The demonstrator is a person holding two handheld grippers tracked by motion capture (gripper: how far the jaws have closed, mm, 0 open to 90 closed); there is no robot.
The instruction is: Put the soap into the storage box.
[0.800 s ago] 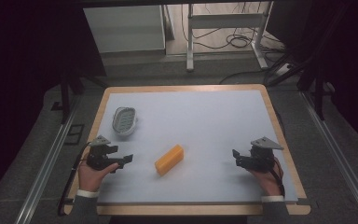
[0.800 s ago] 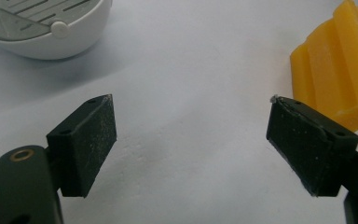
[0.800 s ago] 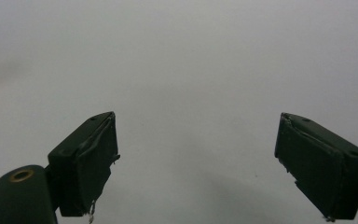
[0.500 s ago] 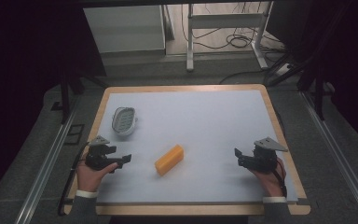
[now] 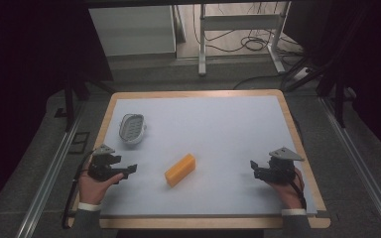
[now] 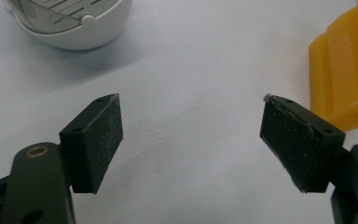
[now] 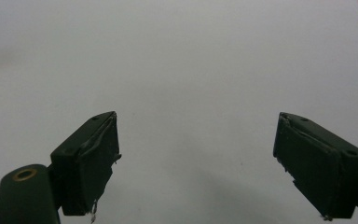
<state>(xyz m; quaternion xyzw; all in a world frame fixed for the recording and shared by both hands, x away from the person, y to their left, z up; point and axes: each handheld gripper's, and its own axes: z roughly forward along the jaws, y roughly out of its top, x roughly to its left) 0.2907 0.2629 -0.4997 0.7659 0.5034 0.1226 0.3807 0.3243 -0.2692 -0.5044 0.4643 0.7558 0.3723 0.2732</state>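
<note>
A yellow block [image 5: 180,169] lies flat near the middle of the white table top [image 5: 213,124], slanted; its end also appears at the right edge of the left gripper view as the yellow block [image 6: 345,70]. A white oval dish with a slotted insert [image 5: 131,128] sits at the left rear, and its rim [image 6: 70,23] is at top left of the left gripper view. My left gripper [image 5: 130,169] is held low at front left, open, nothing between its jaws [image 6: 191,135]. My right gripper [image 5: 254,167] is at front right, open over bare table [image 7: 196,154].
The table has a wooden rim [image 5: 297,134]. Beyond it stand a white cabinet [image 5: 131,29] and a metal frame with cables on the floor [image 5: 238,34]. Dark surroundings lie to both sides.
Both hands have drifted slightly toward the front edge of the table. The block and dish have not moved.
</note>
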